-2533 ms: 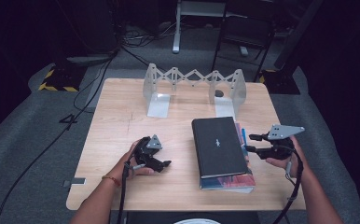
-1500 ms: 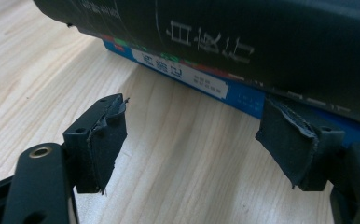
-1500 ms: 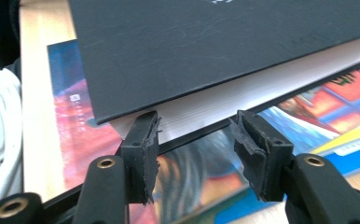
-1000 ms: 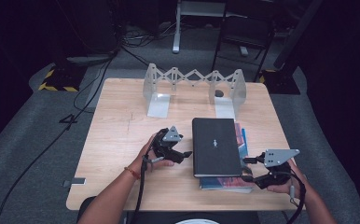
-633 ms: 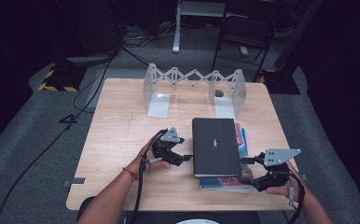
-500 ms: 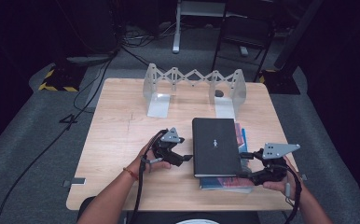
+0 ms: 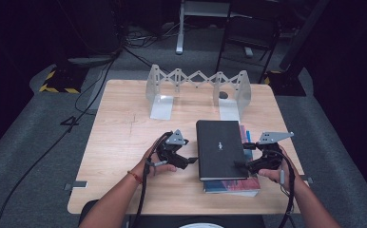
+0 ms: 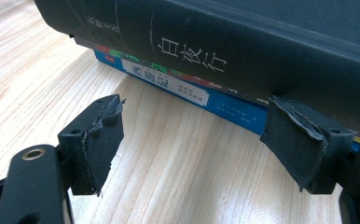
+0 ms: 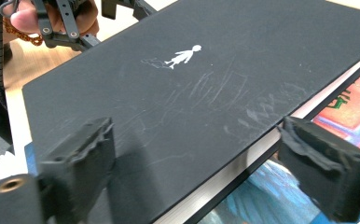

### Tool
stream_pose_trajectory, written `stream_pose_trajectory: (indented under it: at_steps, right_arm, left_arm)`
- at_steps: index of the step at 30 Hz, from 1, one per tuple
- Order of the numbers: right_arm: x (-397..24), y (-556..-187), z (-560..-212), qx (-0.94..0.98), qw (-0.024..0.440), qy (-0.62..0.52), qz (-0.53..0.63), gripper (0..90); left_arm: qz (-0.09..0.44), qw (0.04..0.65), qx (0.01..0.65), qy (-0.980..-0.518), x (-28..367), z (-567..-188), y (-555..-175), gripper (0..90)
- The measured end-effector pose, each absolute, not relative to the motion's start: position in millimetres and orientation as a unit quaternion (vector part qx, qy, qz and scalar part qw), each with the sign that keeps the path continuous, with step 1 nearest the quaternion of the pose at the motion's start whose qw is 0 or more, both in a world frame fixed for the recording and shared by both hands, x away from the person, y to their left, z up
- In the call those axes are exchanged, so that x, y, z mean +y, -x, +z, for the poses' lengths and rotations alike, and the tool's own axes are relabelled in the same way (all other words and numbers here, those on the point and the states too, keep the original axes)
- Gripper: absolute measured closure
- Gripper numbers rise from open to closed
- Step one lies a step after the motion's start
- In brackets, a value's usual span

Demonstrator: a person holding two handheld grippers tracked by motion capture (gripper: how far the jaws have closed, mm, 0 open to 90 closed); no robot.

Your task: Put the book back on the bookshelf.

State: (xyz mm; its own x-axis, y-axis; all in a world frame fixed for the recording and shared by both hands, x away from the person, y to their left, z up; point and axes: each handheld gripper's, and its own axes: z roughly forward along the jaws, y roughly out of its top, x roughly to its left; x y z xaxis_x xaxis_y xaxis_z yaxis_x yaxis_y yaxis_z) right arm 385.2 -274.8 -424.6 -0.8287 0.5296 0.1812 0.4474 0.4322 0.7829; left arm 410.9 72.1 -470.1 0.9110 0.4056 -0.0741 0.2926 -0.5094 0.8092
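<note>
Surface (image 7: pixel 124 142): a pale wooden top; its left half and near left corner lie bare, which gives free room for moving on that side.
Folding rack (image 7: pixel 196 85): a grey zigzag stand near the far edge, well apart from the books, probably where books are meant to stand.
Black book (image 7: pixel 219 149): lies flat on top of the stack, right of centre and near the front edge; its cover overhangs the lower books on the spine side.
Lower books (image 7: pixel 234 186): one has a blue spine (image 8: pixel 169 81) and one a colourful cover (image 9: pixel 350 107); they rest on the wood, their corner peeking out toward the person.
Left tongs (image 7: pixel 191 161): wide and holding nothing, at the spine side of the stack, one pad (image 8: pixel 304 140) touching or nearly touching the black spine, seemingly steadying it.
Right tongs (image 7: pixel 238 165): wide and holding nothing, having just been opening; they straddle the black book's page-side corner, apparently set to grip that edge.
Edges: the stack sits near the front and right rims, so there is little room there.
</note>
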Motion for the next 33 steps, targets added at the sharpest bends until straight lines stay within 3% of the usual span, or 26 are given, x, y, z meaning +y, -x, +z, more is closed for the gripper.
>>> stream_pose_trajectory:
  at_steps: [5,22,27,33]
  right_arm:
    - [-275,-393,-429,0.84,0.018,-0.296,0.454,5.0]
    - [-271,-382,-426,0.839,0.087,-0.248,0.476,9.9]
    - [-272,-378,-423,0.835,0.106,-0.239,0.484,13.0]
    - [-272,-377,-423,0.833,0.116,-0.232,0.489,13.4]
  left_arm:
    - [0.063,0.45,0.206,-0.867,71,-471,-412,20.5]
    - [0.056,0.442,0.217,-0.869,69,-473,-416,20.6]
    - [-0.007,0.459,0.22,-0.861,76,-477,-429,21.5]
    - [-0.036,0.508,0.221,-0.832,81,-463,-429,21.2]
